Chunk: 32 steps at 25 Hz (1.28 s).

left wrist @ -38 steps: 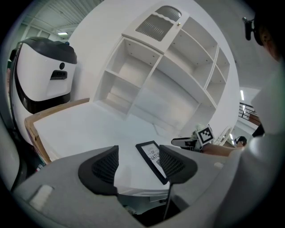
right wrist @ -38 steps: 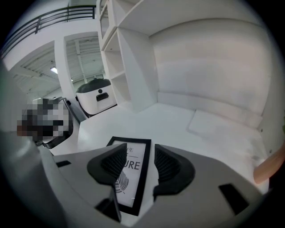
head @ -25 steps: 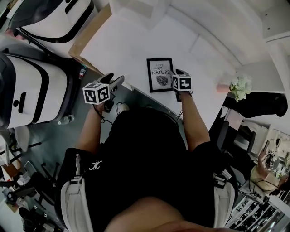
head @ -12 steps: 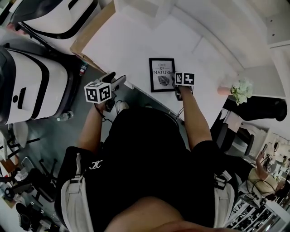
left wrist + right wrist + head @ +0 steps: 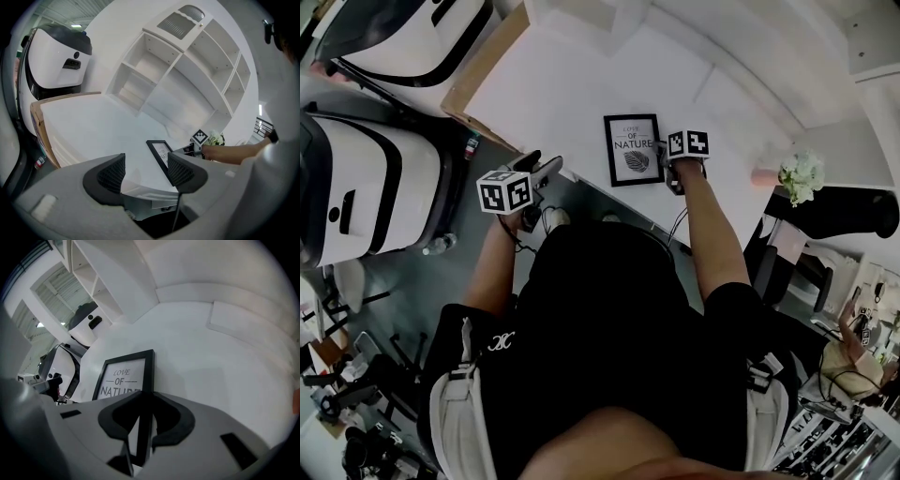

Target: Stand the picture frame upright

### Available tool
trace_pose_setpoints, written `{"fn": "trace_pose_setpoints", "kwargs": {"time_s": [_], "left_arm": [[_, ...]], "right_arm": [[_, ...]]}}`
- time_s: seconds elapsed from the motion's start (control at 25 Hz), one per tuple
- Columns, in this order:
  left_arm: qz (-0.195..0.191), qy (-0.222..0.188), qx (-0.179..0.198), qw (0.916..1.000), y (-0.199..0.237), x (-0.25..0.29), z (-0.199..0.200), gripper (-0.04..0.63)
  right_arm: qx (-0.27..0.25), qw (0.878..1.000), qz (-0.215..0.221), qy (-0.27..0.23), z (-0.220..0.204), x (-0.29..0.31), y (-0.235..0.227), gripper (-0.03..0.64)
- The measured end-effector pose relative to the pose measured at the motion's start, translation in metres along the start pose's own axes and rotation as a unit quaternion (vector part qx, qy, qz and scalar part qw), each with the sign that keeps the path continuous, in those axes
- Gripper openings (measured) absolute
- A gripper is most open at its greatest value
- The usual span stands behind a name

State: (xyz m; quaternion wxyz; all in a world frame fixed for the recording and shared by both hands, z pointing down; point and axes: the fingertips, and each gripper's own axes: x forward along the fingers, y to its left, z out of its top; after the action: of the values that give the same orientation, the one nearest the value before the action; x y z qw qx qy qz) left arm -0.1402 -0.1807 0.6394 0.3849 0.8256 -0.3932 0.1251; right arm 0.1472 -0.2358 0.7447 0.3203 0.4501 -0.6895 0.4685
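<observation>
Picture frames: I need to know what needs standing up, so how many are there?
1. The picture frame lies flat on the white table, right edge between the closing right tongs. No others visible.

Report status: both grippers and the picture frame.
Left gripper open, empty, short of the table. Right gripper fingers closing on picture frame, right edge. Frame flat on table, not yet upright. Nothing in the way.

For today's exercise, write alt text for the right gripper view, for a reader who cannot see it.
The right gripper, its two dark jaws closing, has the right edge of a black rectangular picture frame between them; the print reads LOVE OF NATURE. The frame lies on a white table, with white shelving behind.
</observation>
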Motion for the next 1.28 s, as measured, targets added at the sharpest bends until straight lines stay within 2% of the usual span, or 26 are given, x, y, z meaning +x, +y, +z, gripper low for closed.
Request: {"fn": "trace_pose_setpoints", "kwargs": {"time_s": [0.2, 0.36, 0.44, 0.6, 0.8, 0.96, 1.28], "left_arm": [[-0.004, 0.003, -0.003, 1.0000, -0.007, 0.004, -0.004, 0.281], [-0.010, 0.002, -0.010, 0.9999, -0.015, 0.010, -0.006, 0.281], [-0.011, 0.003, -0.005, 0.9999, -0.020, 0.011, -0.005, 0.279], [-0.013, 0.006, -0.008, 0.9999, -0.028, 0.013, -0.006, 0.281], [-0.020, 0.003, -0.031, 0.9993, -0.039, 0.019, -0.007, 0.279], [-0.037, 0.000, -0.061, 0.9974, -0.047, 0.028, -0.003, 0.279], [-0.061, 0.013, -0.081, 0.9947, -0.060, 0.061, 0.008, 0.279]], "right_arm": [[0.021, 0.999, 0.038, 0.009, 0.000, 0.000, 0.000, 0.077], [0.107, 0.987, 0.120, 0.001, -0.001, 0.000, -0.006, 0.072], [0.132, 0.980, 0.146, -0.007, -0.001, -0.001, -0.005, 0.071], [0.127, 0.979, 0.157, -0.009, 0.000, -0.002, -0.004, 0.071], [0.127, 0.977, 0.172, -0.012, 0.001, -0.004, -0.003, 0.071], [0.118, 0.978, 0.173, -0.010, 0.001, -0.004, -0.003, 0.071], [0.116, 0.975, 0.188, -0.019, 0.000, -0.005, -0.001, 0.069]]}}
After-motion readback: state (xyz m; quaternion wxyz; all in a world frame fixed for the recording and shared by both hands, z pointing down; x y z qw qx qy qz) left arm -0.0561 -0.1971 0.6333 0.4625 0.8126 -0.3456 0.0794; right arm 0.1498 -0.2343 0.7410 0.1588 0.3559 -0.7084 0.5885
